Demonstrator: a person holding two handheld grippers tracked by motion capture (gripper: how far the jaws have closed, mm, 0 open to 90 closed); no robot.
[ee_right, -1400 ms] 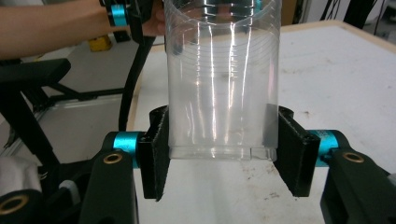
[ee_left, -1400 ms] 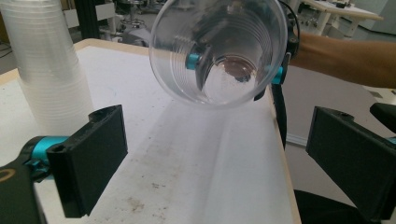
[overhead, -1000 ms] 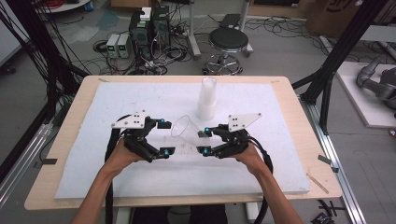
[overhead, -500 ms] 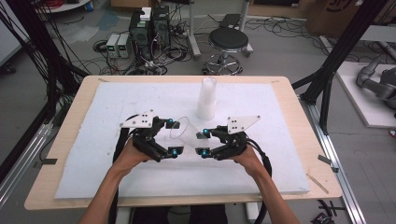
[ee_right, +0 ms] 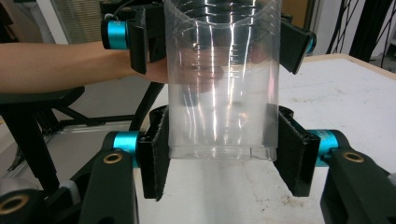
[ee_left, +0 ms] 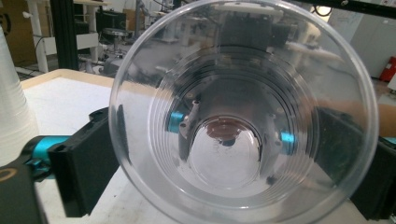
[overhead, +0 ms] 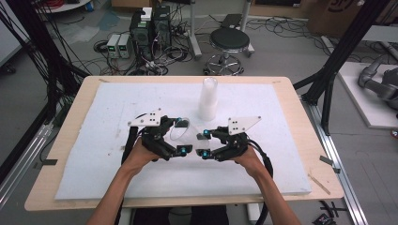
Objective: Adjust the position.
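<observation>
A clear plastic cup lies on its side in the air between the two grippers, over the white foam mat. My left gripper is shut on the cup near its rim, and in the left gripper view I look straight into the cup's mouth. My right gripper has its pads pressed against both sides of the cup's base. The left gripper holds the far end in that view. Both grippers sit near the middle of the mat.
A tall stack of white cups stands upright on the mat just behind the grippers, and its edge shows as the white cups at the left. The wooden table edge runs in front. A stool and cables lie beyond the table.
The left gripper has moved right toward the right gripper, closing the gap. The cup now spans both pairs of jaws.
</observation>
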